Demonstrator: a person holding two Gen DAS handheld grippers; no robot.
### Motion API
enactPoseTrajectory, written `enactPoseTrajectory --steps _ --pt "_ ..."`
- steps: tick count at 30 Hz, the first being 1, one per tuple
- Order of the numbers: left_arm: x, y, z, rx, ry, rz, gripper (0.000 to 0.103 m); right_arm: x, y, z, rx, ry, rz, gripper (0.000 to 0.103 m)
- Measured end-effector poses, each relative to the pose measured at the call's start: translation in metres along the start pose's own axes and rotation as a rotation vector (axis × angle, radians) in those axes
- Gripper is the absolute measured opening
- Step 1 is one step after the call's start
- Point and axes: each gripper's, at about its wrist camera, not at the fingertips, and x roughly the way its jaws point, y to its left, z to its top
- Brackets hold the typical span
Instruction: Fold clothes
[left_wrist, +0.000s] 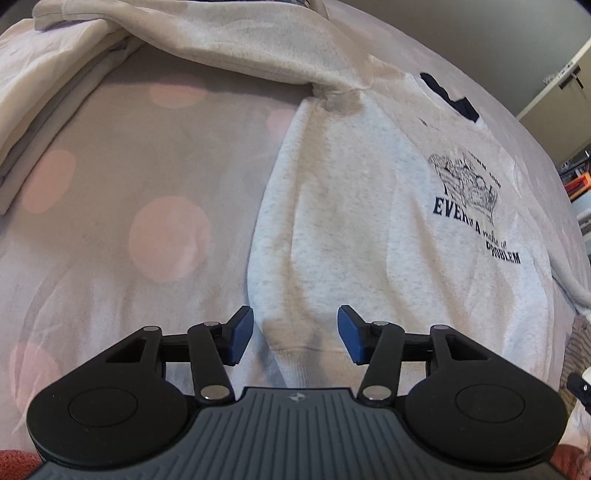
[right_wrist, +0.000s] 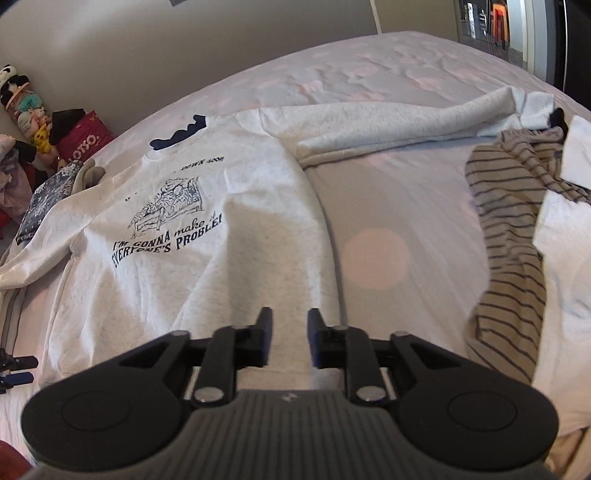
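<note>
Right wrist view, sweatshirt (right_wrist: 192, 236) lengthwise, collar far (hem near), both tongs (right_wrist: 290, 339) open.

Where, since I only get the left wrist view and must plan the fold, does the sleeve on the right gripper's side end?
Observer: That sleeve lies stretched out across the bed, its cuff near a striped garment.
Operator: Is the right gripper holding anything?
Observer: No. The right gripper is open above the sweatshirt hem.
Operator: Anything past the collar?
Observer: Plush toys and a red bag sit by the wall.
</note>
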Motion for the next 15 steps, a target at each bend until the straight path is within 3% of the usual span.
enactPoseTrajectory --steps 4,5,6,8,11,15 --pt "0.018 -0.011 -0.008 0.045 0.042 0.053 0.046 0.008 -0.009 0.001 0.05 0.024 0.042 0.028" --pt "0.023 -0.014 -0.01 0.065 0.044 0.057 0.04 0.009 -0.013 0.001 0.076 0.029 0.058 0.03" --pt "0.026 -0.018 -0.012 0.091 0.037 0.06 0.025 0.01 -0.018 0.0 0.105 0.033 0.072 0.032" --pt "0.026 -0.029 -0.015 0.158 -0.003 0.059 0.013 0.01 -0.026 0.0 0.156 0.038 0.094 0.033" --pt "0.007 -0.042 -0.014 0.235 -0.072 -0.012 0.009 0.011 -0.03 0.0 0.187 0.043 0.107 0.036" --pt "-0.034 -0.021 0.003 0.154 -0.133 -0.119 0.007 0.01 -0.027 0.0 0.167 0.043 0.1 0.036"
